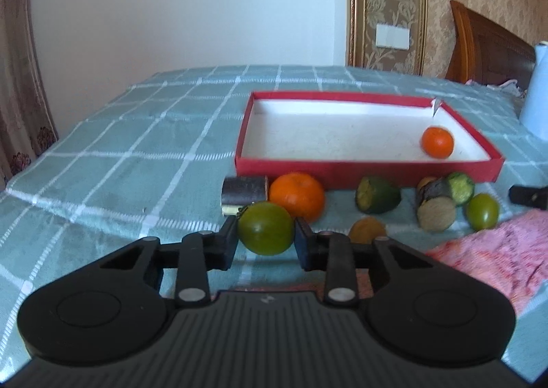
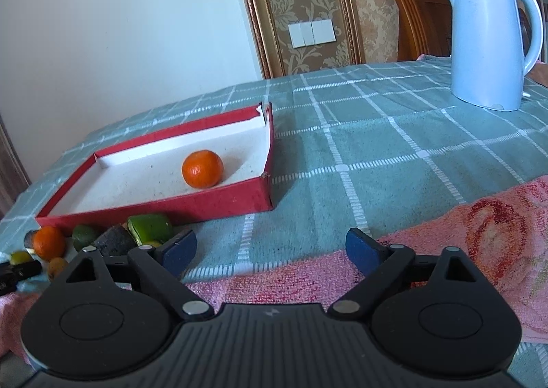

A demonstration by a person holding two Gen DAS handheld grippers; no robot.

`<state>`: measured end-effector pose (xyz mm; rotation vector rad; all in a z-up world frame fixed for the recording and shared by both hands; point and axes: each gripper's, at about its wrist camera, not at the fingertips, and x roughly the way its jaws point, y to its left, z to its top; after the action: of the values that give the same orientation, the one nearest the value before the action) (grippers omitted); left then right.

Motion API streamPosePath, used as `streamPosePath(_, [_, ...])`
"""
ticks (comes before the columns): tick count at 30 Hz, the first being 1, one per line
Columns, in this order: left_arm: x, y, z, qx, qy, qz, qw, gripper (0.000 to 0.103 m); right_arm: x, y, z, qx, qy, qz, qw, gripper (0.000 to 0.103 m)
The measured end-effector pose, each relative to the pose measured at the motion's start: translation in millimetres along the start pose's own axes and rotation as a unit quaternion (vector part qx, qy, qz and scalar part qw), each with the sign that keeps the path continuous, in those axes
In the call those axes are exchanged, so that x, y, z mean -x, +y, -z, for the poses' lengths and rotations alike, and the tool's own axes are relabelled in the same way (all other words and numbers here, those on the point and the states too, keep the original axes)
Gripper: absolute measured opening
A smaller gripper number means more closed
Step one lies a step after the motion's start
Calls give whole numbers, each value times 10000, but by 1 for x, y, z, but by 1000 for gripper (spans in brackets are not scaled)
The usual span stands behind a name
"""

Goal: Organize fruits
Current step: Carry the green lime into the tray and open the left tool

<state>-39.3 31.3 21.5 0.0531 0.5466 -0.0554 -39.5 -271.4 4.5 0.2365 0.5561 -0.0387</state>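
My left gripper [image 1: 266,233] is shut on a round green fruit [image 1: 265,227], its pads pressing both sides. Just behind it lie a big orange [image 1: 297,195] and a dark cut piece [image 1: 245,190]. A red box with a white inside [image 1: 370,171] stands beyond, holding one small orange [image 1: 437,142]. More fruit lies along the box's front: a cut green piece [image 1: 376,195], a brown fruit [image 1: 367,229], a dark cut chunk [image 1: 435,208], a small green fruit [image 1: 483,211]. My right gripper [image 2: 270,249] stands open and empty over the cloth, right of the red box [image 2: 205,204] and its orange [image 2: 202,169].
A pale blue kettle [image 2: 489,38] stands at the back right on the green checked cloth [image 2: 376,148]. A pink towel [image 2: 462,223] lies under and right of my right gripper. A wooden headboard [image 1: 489,45] and a wall rise behind.
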Motion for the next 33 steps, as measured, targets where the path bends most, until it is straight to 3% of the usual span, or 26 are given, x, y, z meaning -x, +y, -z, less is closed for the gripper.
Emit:
streamPosePath(5, [8, -3, -28, -108, -316, 84, 9994, 31, 0, 0, 1, 16, 21, -1, 10000, 96])
streamPosePath(10, [-11, -6, -61, -196, -460, 146, 9986, 31, -1, -1, 1, -12, 23, -21, 10000, 96])
streamPosePath(21, [-55, -21, -70, -291, -356, -10, 9989, 34, -3, -3, 0, -51, 57, -124, 9999, 99])
streamPosePath(22, [-57, -20, -70, -273, -348, -15, 9990, 39, -3, -3, 0, -60, 55, -131, 9999, 99])
streamPosePath(24, [-57, -18, -70, -207, -406, -51, 9989, 85, -3, -3, 0, -67, 54, -139, 9999, 99])
streamPosePath(30, [-29, -3, -61, -3, -637, -22, 9980, 103, -2, -5, 1, -124, 2, -191, 9997, 99])
streamPosePath(33, [-17, 13, -49, 101, -587, -91, 9982, 103, 5, -5, 2, -95, -196, -363, 9991, 99])
